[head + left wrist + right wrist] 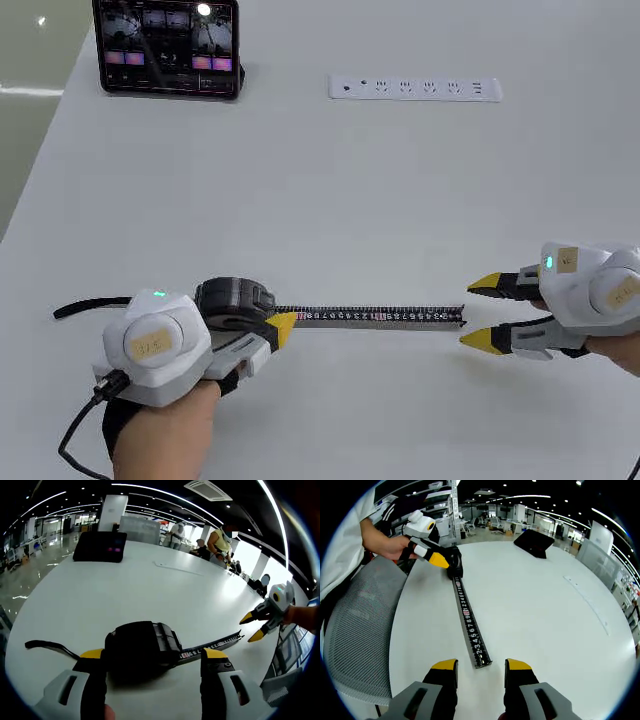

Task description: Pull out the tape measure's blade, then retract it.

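Observation:
A black tape measure case (234, 301) sits on the white table (330, 200), held between the jaws of my left gripper (274, 309). In the left gripper view the case (142, 647) fills the space between the yellow fingertips (93, 654) of that gripper (154, 654). Its blade (375, 316) lies flat on the table, drawn out to the right. My right gripper (482, 312) is open, and the blade's end stops just short of its tips. In the right gripper view the blade (470, 625) ends right in front of that open gripper (481, 665), untouched.
A tablet (168, 45) stands at the far left of the table and a white power strip (415, 88) lies at the far right. The case's black strap (90, 306) trails left. A mesh chair (360, 630) is beside the table's edge.

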